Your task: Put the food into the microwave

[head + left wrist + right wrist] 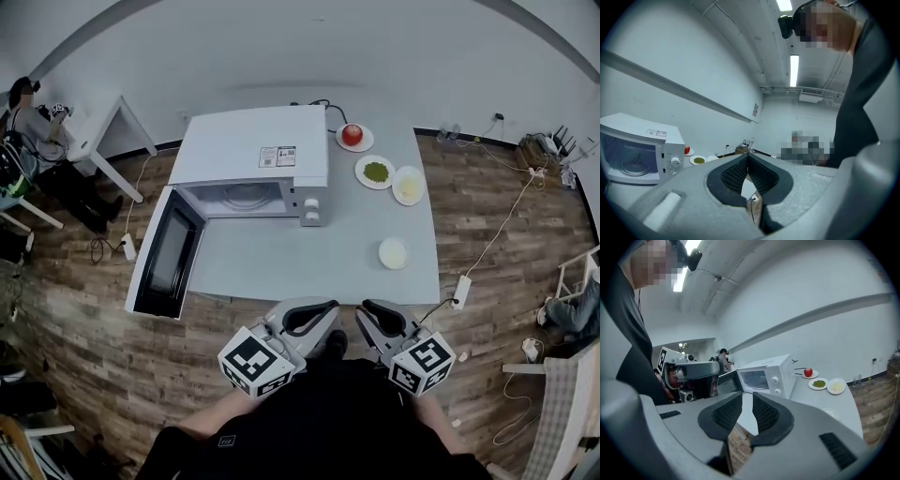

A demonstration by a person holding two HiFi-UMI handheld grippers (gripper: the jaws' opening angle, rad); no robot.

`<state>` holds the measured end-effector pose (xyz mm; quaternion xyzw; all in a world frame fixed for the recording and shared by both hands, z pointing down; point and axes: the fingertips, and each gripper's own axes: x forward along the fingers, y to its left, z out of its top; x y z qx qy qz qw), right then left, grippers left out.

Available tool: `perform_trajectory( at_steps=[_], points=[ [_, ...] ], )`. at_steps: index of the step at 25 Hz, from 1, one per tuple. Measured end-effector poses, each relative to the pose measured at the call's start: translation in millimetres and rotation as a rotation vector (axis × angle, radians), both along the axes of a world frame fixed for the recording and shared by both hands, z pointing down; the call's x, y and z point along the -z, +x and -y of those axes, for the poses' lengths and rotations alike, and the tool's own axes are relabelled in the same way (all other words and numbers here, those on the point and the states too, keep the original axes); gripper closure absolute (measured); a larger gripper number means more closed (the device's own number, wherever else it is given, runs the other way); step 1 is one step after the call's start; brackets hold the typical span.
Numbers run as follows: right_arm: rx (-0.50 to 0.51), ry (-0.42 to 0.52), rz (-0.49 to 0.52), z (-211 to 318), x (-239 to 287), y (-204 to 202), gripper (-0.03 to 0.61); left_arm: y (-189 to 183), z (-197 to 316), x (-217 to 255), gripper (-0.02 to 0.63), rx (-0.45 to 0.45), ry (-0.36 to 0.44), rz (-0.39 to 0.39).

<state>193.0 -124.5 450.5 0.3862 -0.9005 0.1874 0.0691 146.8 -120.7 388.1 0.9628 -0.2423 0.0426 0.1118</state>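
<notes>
Short of the worktop [281, 258], left gripper [747, 159] (jaws together) and right gripper [746, 401] (jaws slightly apart) hang empty; microwave door [167, 253] stands open, ready for the apple [352, 134].

Room setting. Pale grey table [309, 267] stands on a floor [84, 319] of brown wood-look planks. The plain white wall [281, 47] behind is crossed by a horizontal rail [670, 86]. White desk [101, 131] at far left. A power strip [460, 292] and cables lie on the floor. Ceiling strip light [794, 70] lit.
</notes>
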Motion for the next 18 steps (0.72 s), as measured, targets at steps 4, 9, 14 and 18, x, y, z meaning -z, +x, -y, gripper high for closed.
perform_trajectory(
  at_steps=[4, 9, 14, 18],
  points=[
    [0.008, -0.02, -0.015, 23.0, -13.7, 23.3, 0.499, 16.6, 30.1, -3.3, 0.606, 0.034, -0.002, 0.009],
    [-0.034, -0.05, -0.067, 51.8, -42.9, 44.2, 0.499, 23.5, 58.9, -13.0, 0.606, 0.049, -0.061, -0.003],
    [-0.139, -0.122, -0.2, 79.6, -99.4, 72.0, 0.499, 30.0, 81.7, -25.8, 0.606, -0.002, -0.088, 0.013],
    [-0.21, -0.201, -0.294, 92.6, -135.4, 90.5, 0.499, 27.2, 100.2, -25.2, 0.606, -0.028, -0.077, 0.03]
  ],
)
